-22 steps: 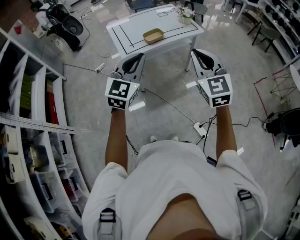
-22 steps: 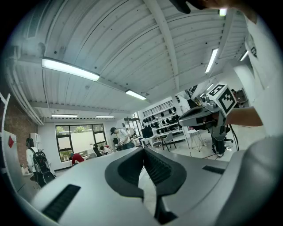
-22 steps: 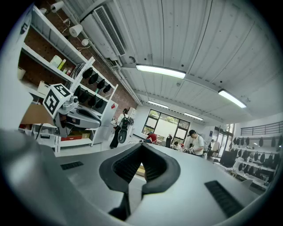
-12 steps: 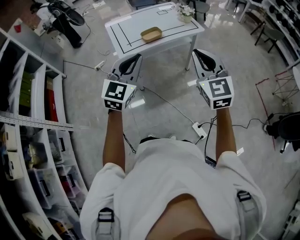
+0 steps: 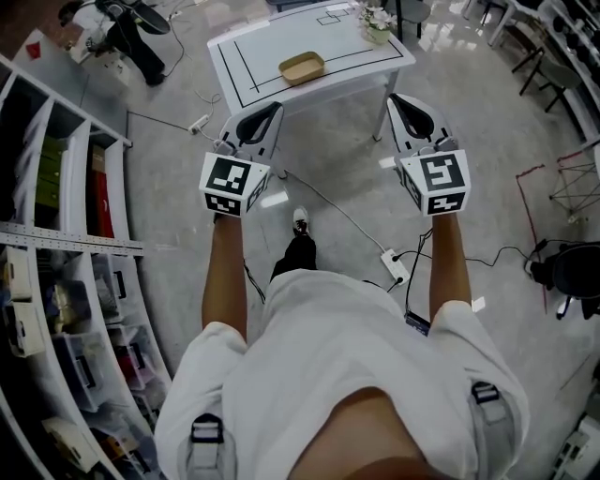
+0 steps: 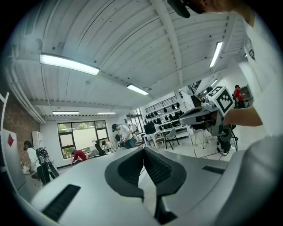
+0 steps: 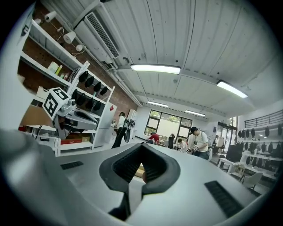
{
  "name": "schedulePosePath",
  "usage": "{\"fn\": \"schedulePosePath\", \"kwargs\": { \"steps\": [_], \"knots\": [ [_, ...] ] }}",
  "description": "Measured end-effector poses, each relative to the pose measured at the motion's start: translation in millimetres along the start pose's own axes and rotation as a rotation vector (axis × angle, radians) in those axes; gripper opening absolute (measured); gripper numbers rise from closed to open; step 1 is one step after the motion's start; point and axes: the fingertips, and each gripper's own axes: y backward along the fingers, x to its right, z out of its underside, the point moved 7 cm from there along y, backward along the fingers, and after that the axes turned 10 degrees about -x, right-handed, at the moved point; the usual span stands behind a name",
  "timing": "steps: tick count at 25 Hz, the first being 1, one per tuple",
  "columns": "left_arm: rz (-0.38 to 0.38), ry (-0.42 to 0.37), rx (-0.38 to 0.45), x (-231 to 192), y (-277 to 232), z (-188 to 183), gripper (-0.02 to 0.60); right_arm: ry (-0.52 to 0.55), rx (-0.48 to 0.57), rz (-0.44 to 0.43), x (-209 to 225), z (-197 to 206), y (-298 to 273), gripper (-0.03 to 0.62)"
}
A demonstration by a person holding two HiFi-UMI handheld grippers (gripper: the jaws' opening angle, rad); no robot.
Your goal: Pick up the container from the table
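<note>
Head view: judged as the approach, with nothing gripped yet. Tan container [image 5: 302,67] lying on the white surface [image 5: 253,42], close to its near edge; a small flower pot [image 5: 377,26] at the far right corner of the same surface. Left gripper [image 5: 265,114] and right gripper [image 5: 409,105] held over the floor on the near side of the surface, both well apart from the container. To do this step well: come closer first, lower one gripper to the level of the surface, open the jaws before arriving, take one side wall of the container and lift straight up without tilting.

Left gripper view: jaws closed, tips touching, nothing between. No container visible here, only the room and the other gripper at the right.

Right gripper view: jaws also together at the tips, empty. A tan piece, probably the container [image 7: 139,171], showing through the gap below the tips, far beyond them on the surface, so roughly in line with these jaws. Probably the better gripper to use.
</note>
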Motion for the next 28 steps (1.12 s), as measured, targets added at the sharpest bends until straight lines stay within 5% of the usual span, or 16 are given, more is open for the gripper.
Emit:
{"fn": "schedulePosePath", "kwargs": {
  "steps": [7, 21, 28],
  "knots": [
    [-0.01, 0.023, 0.005, -75, -86, 19, 0.017, 0.021, -0.008, -0.104, 28, 0, -104, 0.011],
    [0.028, -0.004, 0.017, -284, -248, 25, 0.017, -0.038, 0.018, -0.114, 86, -64, -354, 0.014],
    [0.087, 0.03, -0.042, -330, -309, 57, 0.018, -0.018, -0.071, -0.115, 95, -54, -424, 0.014]
  ]
}}
